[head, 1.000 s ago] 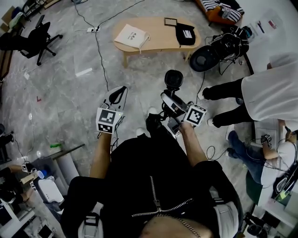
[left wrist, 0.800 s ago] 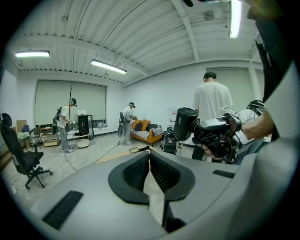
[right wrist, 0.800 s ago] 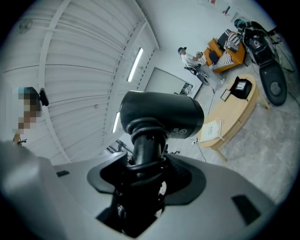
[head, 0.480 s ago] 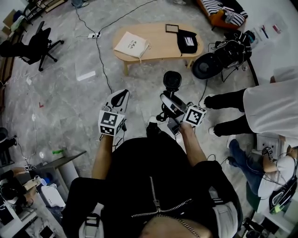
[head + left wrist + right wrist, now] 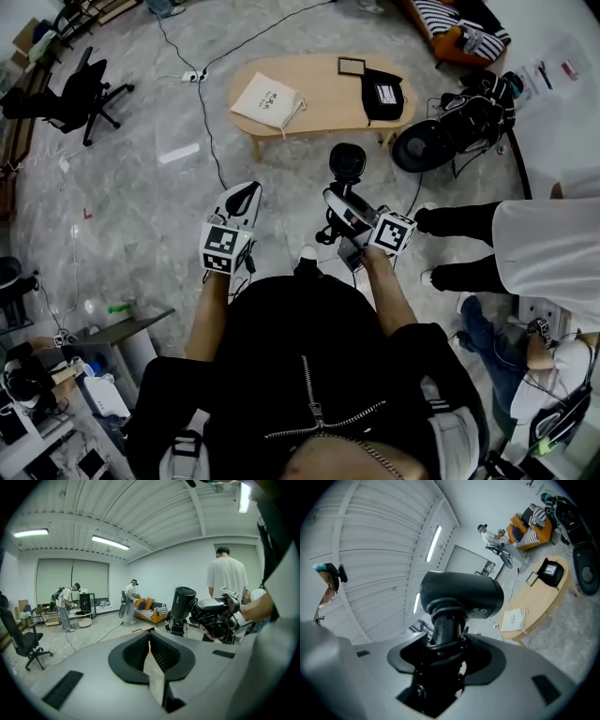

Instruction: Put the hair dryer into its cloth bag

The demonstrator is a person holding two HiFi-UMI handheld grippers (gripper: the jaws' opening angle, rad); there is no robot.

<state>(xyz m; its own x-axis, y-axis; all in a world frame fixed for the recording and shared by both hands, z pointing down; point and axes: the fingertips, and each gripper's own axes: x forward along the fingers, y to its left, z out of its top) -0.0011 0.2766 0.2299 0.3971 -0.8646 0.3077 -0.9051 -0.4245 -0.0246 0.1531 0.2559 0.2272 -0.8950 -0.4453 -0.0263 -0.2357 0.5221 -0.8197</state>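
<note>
Clamping the black hair dryer [image 5: 349, 161] by its handle at centre frame, the right gripper [image 5: 339, 201] is carrying it; the left gripper [image 5: 242, 193], centre-left, is showing jaws together, empty. Farther up, the white cloth bag [image 5: 267, 97] is lying on the wooden worktop [image 5: 323, 89].

We count two grippers, the left gripper [image 5: 244, 190] and the right gripper [image 5: 337, 200], each with two jaws and one marker cube. There is one hair dryer [image 5: 348, 161]. One wooden bench [image 5: 323, 103] carries three things: one cream cloth bag [image 5: 267, 97], one black pouch [image 5: 381, 92] and one small dark-framed square [image 5: 352, 66]. On the floor we count one office chair [image 5: 82, 89], one white power strip [image 5: 192, 75] and one orange sofa [image 5: 450, 42]. In the left gripper view we count three standing people, a person with a backpack [image 5: 67, 604], a person in a cap [image 5: 131, 601] and a person in a white shirt [image 5: 227, 576], and three lit ceiling strips [image 5: 30, 533].
</note>
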